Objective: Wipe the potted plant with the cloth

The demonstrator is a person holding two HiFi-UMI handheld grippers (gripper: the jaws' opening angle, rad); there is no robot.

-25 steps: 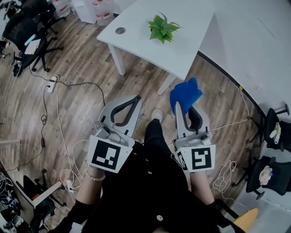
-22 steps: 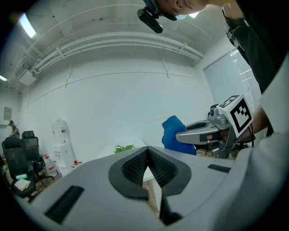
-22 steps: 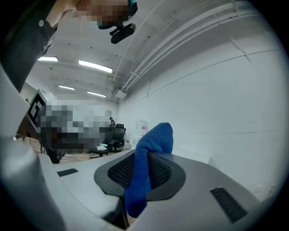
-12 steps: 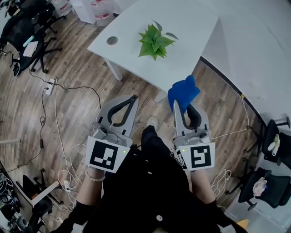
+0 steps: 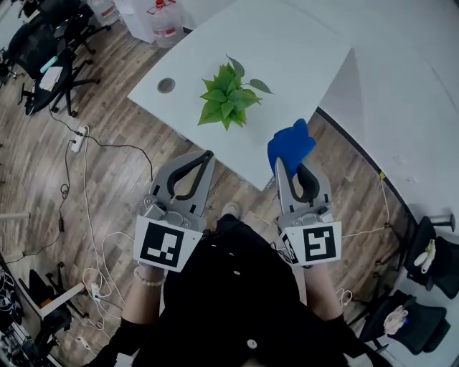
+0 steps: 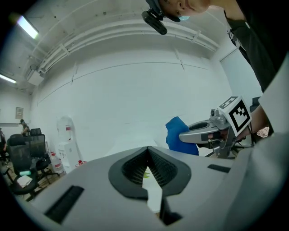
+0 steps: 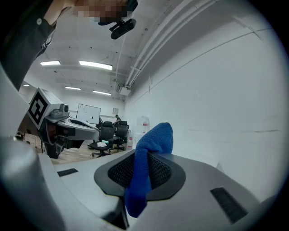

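A small green potted plant (image 5: 227, 96) stands on the white table (image 5: 287, 50) near its front edge, ahead of both grippers. My right gripper (image 5: 288, 161) is shut on a blue cloth (image 5: 290, 145), which sticks out past the tips, just right of the plant. In the right gripper view the blue cloth (image 7: 149, 168) hangs between the closed jaws. My left gripper (image 5: 205, 155) is shut and holds nothing, its tips below the plant at the table's edge. In the left gripper view a sliver of green leaf (image 6: 145, 171) shows through the left gripper (image 6: 148, 151).
A round cable hole (image 5: 166, 85) sits in the table left of the plant. Office chairs (image 5: 43, 50) stand at the left, more chairs (image 5: 430, 258) at the right. Cables and a power strip (image 5: 77, 138) lie on the wooden floor. Water bottles (image 5: 163, 12) stand at the table's far left.
Both grippers have come forward towards the table; the plant now lies much closer, just ahead of the tips. The cloth stays in the right gripper.
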